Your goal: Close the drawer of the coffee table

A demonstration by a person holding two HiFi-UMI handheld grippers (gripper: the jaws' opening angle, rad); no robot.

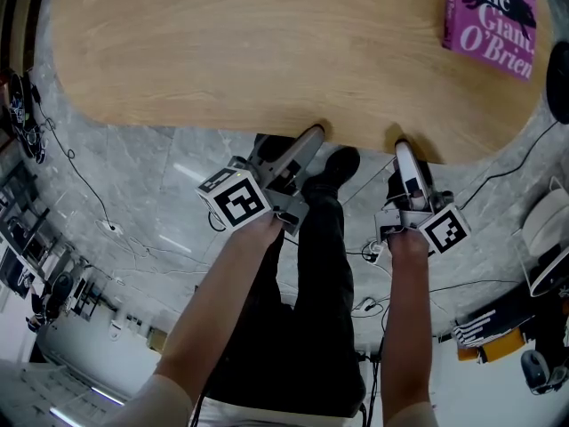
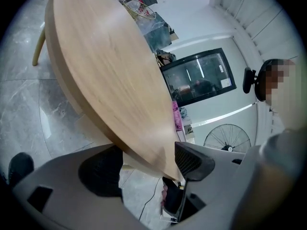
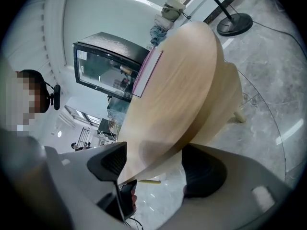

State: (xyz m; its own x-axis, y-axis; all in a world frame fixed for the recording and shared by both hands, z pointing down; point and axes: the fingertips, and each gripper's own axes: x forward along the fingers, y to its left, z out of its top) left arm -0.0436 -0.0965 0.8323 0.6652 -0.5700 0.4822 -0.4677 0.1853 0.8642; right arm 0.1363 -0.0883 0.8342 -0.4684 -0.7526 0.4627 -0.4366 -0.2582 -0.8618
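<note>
At the head view's centre, the left gripper (image 1: 311, 137) and right gripper (image 1: 401, 147) reach the coffee table's (image 1: 267, 52) near edge. Their fingers are spread wide astride its rim and clamp nothing. The drawer, under that edge, is hidden. It is probably rigid and free-sliding, so press its front evenly on both sides.

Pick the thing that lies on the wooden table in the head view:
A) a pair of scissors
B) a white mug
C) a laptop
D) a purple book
D: a purple book with white lettering on its cover lies at the far right end of the table; no mug, laptop or scissors shows on the tabletop.
</note>
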